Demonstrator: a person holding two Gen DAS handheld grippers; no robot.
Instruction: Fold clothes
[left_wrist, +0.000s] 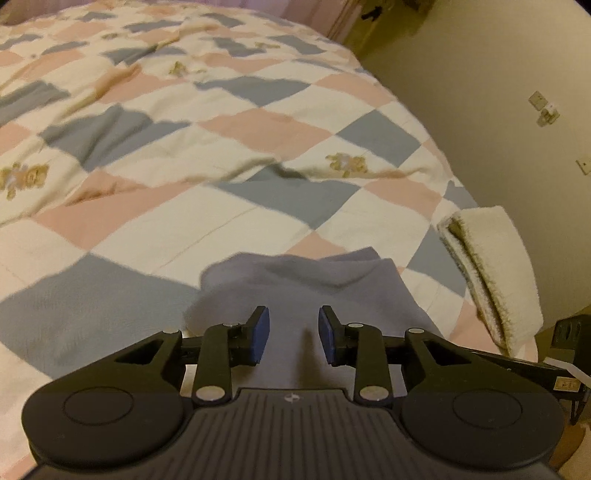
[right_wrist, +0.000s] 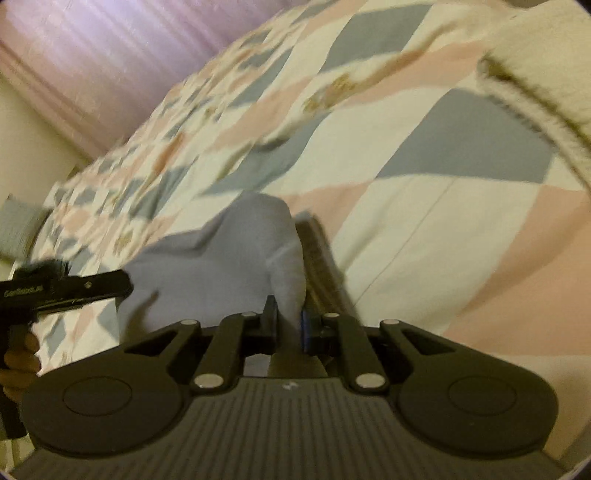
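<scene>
1. As seen from my left wrist, my left claw (left_wrist: 294, 334) stands part open, holding nothing, over the grey garment (left_wrist: 295, 288) on the quilted bed (left_wrist: 221, 184); a folded white towel (left_wrist: 491, 266) lies well right.
2. As seen from my right wrist, my right claw (right_wrist: 290, 325) pinches a raised fold of the garment (right_wrist: 221, 266). It looks soft, light and limp; edges or corners seem the best hold.

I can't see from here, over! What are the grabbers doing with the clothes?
Right gripper shut on lilac cloth. Left gripper open over same cloth, not pinching. Cloth bunched on checked quilt. White folded towel lies beside; nothing blocking.
</scene>
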